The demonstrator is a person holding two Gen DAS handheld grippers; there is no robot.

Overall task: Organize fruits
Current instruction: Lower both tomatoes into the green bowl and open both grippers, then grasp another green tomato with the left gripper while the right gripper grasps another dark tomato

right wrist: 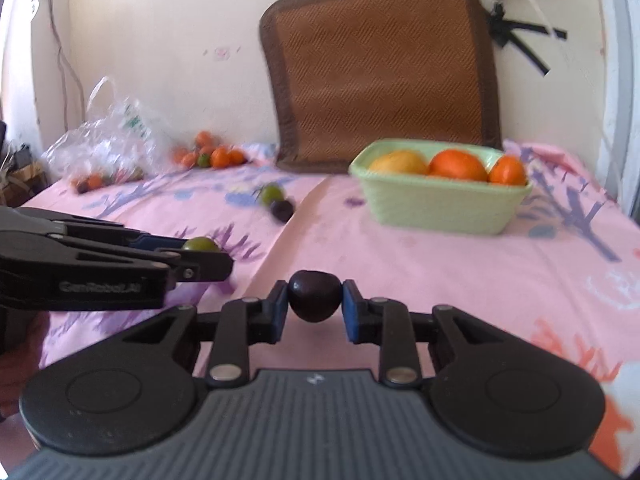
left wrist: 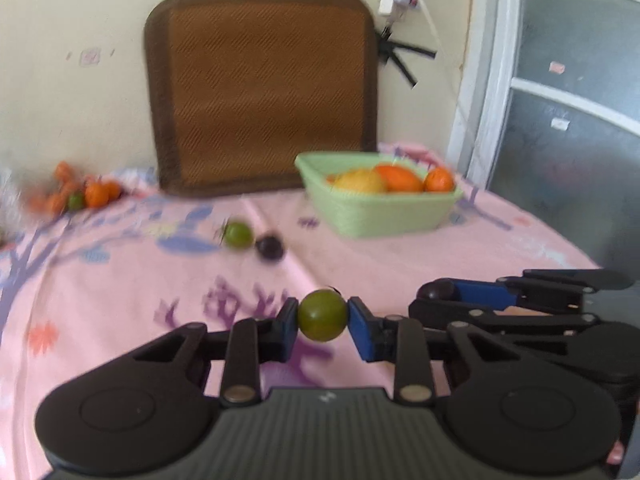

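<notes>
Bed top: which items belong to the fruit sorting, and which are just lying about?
Job:
green fruit held by left gripper
dark fruit held by right gripper
green basket
loose fruits

Lying about:
brown cushion
plastic bag

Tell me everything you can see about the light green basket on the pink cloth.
The light green basket is a low, rounded-rectangular tub with a rolled rim and finely ribbed walls; it looks like plastic. It stands upright on the pink patterned cloth, before the brown mat leaning on the wall, whether touching it is unclear. Inside lie a yellow fruit and two orange fruits, rising above the rim. Neither hand-held gripper touches it.
</notes>
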